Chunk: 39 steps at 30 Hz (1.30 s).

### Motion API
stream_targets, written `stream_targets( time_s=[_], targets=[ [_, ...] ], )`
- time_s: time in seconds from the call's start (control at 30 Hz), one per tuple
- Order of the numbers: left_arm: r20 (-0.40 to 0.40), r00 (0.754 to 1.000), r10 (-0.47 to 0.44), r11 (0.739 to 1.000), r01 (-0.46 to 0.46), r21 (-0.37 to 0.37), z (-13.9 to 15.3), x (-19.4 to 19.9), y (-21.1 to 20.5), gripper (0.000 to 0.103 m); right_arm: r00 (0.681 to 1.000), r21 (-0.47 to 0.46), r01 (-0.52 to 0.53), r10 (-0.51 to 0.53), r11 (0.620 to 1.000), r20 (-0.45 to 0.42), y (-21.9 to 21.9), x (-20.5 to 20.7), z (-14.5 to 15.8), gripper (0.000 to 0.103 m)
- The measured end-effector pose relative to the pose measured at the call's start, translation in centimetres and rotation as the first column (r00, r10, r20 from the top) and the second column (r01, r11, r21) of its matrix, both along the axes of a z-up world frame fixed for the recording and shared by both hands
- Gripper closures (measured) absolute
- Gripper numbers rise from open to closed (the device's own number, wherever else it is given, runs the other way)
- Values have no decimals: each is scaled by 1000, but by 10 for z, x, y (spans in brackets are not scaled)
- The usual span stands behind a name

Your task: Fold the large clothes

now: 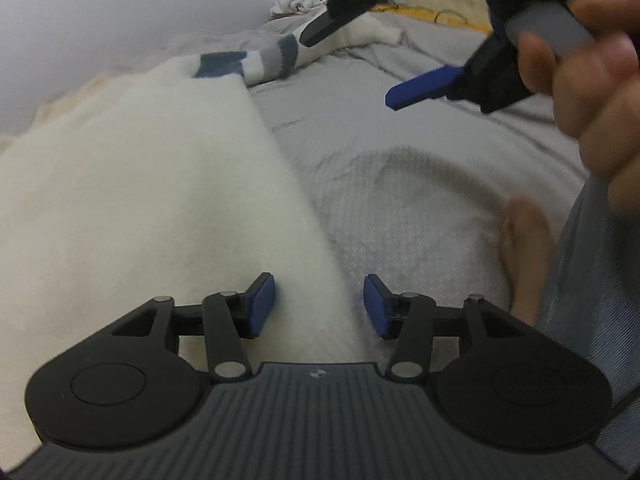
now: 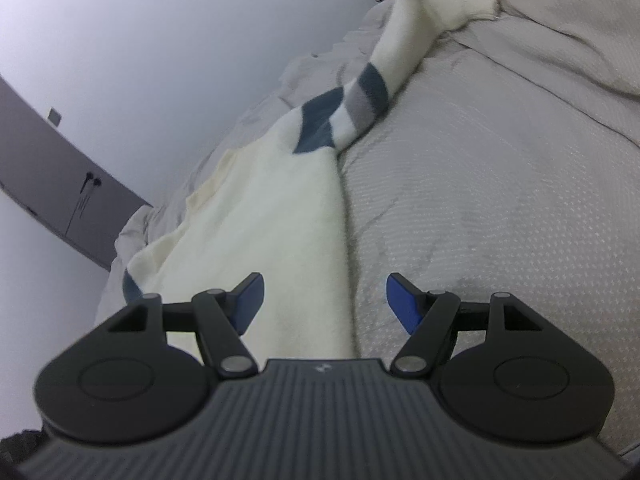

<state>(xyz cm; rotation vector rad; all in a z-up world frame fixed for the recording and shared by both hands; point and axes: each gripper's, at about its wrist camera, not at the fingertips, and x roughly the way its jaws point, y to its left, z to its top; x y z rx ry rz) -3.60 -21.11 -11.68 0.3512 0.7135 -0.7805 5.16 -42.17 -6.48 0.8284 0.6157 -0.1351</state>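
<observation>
Garment: we find a cream sweater [image 2: 260,216] lying flat on the bed [image 2: 480,200], spread over its left part as both wrist views show it.
Long axis: we read the body as running from the near edge away toward the wall [image 2: 140,40]; its straight right edge runs up the middle of the right wrist view.
Sleeve: we note one sleeve [image 2: 404,48] leaving the far right corner of the body, banded in dark blue, grey and white at the shoulder, and pointing away and to the right, with its cream cuff resting on the rumpled grey cover.
Second banding: we see a dark blue patch at the near left corner of the body in the right wrist view.
Left gripper [image 1: 319,306]: we find it with fingers spread apart, holding nothing, above the sweater's right edge [image 1: 160,208].
Right gripper [image 2: 324,304]: we find it likewise parted and empty, over the same edge; in the left wrist view it [image 1: 352,64] hangs above the bed, held by the right hand [image 1: 588,80].
Background: we note a pile of clothes [image 1: 296,0] at the far end of the bed.
</observation>
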Motion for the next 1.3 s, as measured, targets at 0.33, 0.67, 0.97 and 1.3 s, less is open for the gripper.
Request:
stream_targets(
  time_s=[0.33, 0.67, 0.97, 1.3],
  targets=[
    [-144, 971, 188, 950, -218, -225, 40, 37, 63, 90, 999, 54, -17, 18, 998, -31, -1, 0, -8, 32],
    [-555, 757, 345, 598, -633, -492, 42, 102, 190, 91, 960, 234, -269, 280, 934, -12, 44, 13, -31, 31],
    [-623, 684, 380, 552, -708, -440, 23, 110, 206, 91, 903, 346, -401, 429, 848, -4, 88, 34, -52, 32],
    [-676, 653, 343, 449, -746, -493, 19, 103, 226, 61, 900, 252, -430, 433, 867, 46, 101, 36, -42, 47]
  ],
)
